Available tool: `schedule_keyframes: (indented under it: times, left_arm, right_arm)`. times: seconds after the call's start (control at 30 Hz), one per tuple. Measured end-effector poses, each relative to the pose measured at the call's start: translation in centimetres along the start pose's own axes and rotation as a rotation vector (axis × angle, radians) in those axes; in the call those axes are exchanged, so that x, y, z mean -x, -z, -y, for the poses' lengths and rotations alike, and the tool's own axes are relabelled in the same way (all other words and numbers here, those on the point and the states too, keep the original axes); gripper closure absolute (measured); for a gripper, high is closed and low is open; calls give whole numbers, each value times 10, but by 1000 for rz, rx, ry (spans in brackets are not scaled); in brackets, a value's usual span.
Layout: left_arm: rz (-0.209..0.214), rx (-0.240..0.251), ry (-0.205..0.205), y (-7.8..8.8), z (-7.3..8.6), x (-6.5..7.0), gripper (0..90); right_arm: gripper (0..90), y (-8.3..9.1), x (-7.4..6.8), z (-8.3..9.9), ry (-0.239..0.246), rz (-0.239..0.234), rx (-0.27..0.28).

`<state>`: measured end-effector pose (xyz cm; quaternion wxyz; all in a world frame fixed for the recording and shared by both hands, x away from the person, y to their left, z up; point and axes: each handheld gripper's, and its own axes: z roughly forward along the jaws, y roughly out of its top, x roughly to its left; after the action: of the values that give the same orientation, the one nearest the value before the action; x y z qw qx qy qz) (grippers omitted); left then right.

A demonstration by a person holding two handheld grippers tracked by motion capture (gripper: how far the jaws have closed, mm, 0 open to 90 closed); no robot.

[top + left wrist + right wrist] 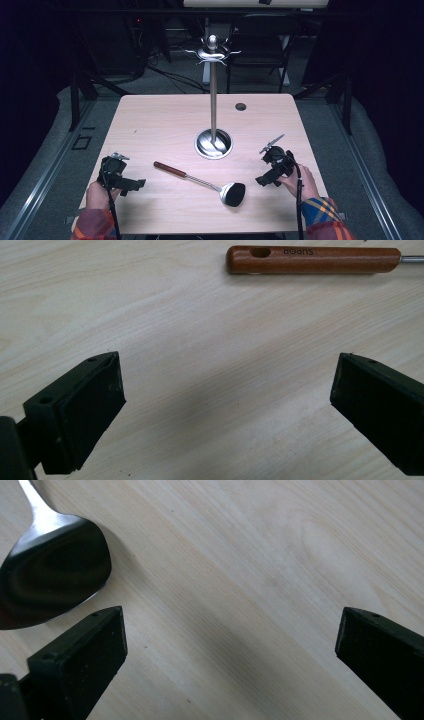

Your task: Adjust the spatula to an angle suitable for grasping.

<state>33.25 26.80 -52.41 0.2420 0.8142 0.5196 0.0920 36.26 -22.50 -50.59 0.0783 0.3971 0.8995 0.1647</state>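
From the high view, a ladle [200, 179] lies flat on the wooden table [150, 120] between the two grippers, its brown wooden handle pointing toward the left gripper [131, 185] and its dark bowl turned toward the right gripper [265, 180]. The handle's end sits near the left gripper, a little farther up the table than its jaws and apart from them; the bowl lies near the right gripper, off to its inner side and not touching it. Both grippers rest low over the table in the person's hands, each with nothing between its jaws. Beyond the ladle, farther from both grippers, a metal stand [213, 100] rises from a round base, with curled hooks at its top. In the left gripper view, the jaws stand wide apart over bare wood, and the ladle's handle [312, 259] lies crosswise ahead of them at the upper edge, well clear of both pads; a hole shows near its rounded end and its steel shaft runs off to the side. In the right gripper view, the jaws are likewise spread wide with nothing held, and the ladle's shiny bowl [52, 570] lies just ahead of and outside the jaw at the left of that view, close to its tip, though I cannot tell whether they touch.
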Motion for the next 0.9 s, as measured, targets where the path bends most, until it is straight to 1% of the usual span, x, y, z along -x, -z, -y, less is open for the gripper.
schedule_keyframes:
  times: [0.07,0.13,0.17,0.2,0.23,0.3,0.43,0.47,0.5,0.57,0.63,0.67,0.7,0.77,0.87,0.9]
  left_arm:
    - [-2,-3,-1,0,0,0,8]
    - [-2,-2,-1,0,0,0,7]
    - [-2,-2,-2,1,0,0,7]
    - [-2,0,-2,1,0,0,8]
    - [-2,-2,-7,1,0,0,8]
    - [-2,-1,-12,1,1,0,7]
    - [1,10,-6,3,1,-2,7]
    - [1,11,-9,3,1,-2,7]
    - [-1,13,-12,2,1,-1,7]
    - [0,8,-18,2,0,-1,7]
    - [0,5,-20,2,0,-1,7]
    - [-1,8,-14,3,1,-1,8]
    - [-4,10,-12,3,1,-1,8]
    - [-6,8,-10,3,1,-1,9]
    - [-3,4,-17,2,1,-1,8]
    - [-5,2,-14,2,1,-1,9]
  right_arm:
    - [0,0,-5,-4,23,-4,6]
    - [0,0,-7,-5,27,-8,3]
    - [0,-2,-10,-7,35,-24,8]
    - [0,-2,-14,-9,43,-19,7]
    - [0,-2,-17,-11,64,-11,4]
    - [8,-3,-25,-17,84,-18,21]
    - [9,-9,-38,-29,108,-43,24]
    - [11,-12,-41,-30,97,-51,39]
    - [15,-13,-44,-35,119,-51,23]
    - [45,-16,-52,-42,136,-53,22]
    - [78,-19,-59,-46,154,-56,10]
    - [118,-22,-66,-49,165,-61,9]
    - [118,-22,-66,-49,165,-61,9]
    - [167,-23,-72,-51,167,-68,15]
    - [248,-25,-77,-54,184,-87,24]
    - [269,-27,-81,-55,187,-103,31]
